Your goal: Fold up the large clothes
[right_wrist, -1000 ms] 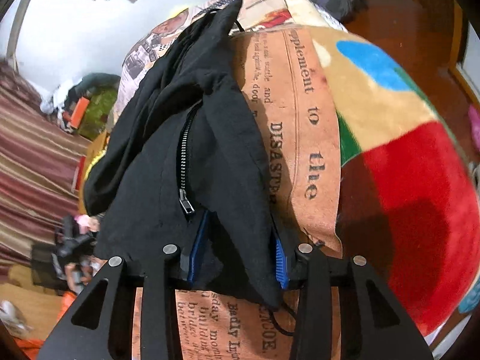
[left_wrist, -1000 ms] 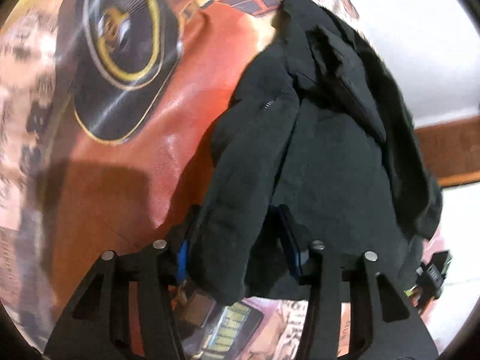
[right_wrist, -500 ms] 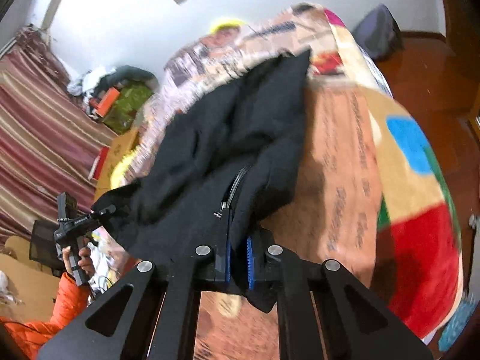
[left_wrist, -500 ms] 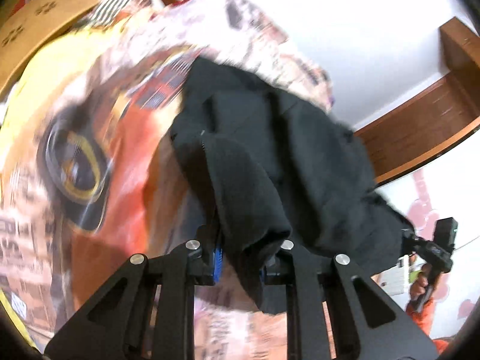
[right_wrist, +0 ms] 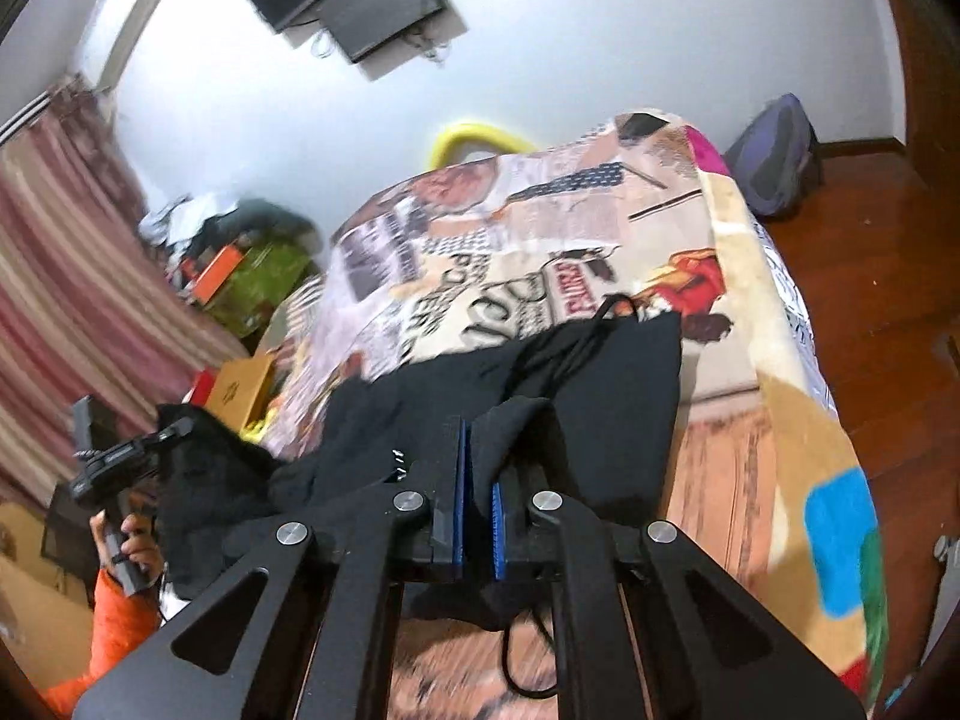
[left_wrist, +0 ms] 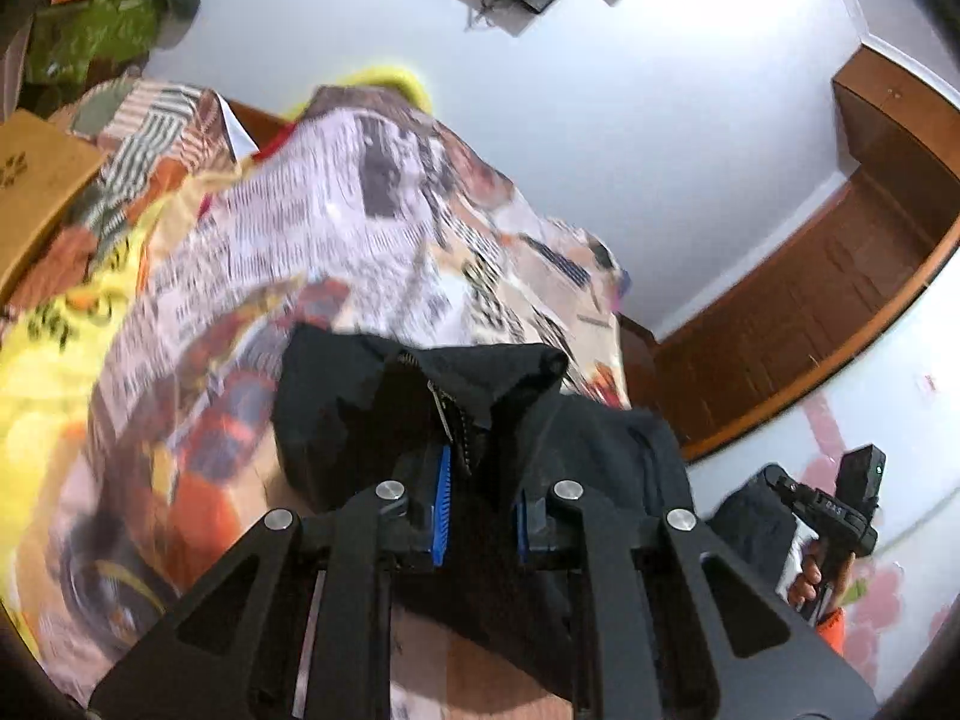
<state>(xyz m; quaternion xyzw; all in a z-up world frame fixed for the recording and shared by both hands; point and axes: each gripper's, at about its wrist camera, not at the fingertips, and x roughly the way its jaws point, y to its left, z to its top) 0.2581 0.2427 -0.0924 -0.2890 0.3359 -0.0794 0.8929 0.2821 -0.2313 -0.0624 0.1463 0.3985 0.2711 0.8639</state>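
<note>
A black zip jacket [left_wrist: 360, 408] hangs lifted above the bed, stretched between both grippers. My left gripper [left_wrist: 477, 480] is shut on a thick fold of it beside the zipper [left_wrist: 447, 420]. In the right wrist view the same black jacket [right_wrist: 600, 396] spreads ahead, a drawstring [right_wrist: 594, 324] trailing from it, and my right gripper [right_wrist: 477, 480] is shut on a thin edge of the cloth. Each view shows the other gripper at its side, held by a hand [left_wrist: 816, 570] in an orange sleeve [right_wrist: 114, 612].
The bed's patchwork blanket [left_wrist: 372, 228] with newspaper prints lies below and ahead. A wall-mounted screen [right_wrist: 354, 0], a striped curtain [right_wrist: 66, 276], a cluttered corner with boxes [right_wrist: 240, 276] and a backpack [right_wrist: 774, 156] on the wooden floor [right_wrist: 870, 276] surround it.
Both grippers closed on the jacket and rose with it, lifting it off the blanket. The views tilted up from the bed surface to the wall and screen.
</note>
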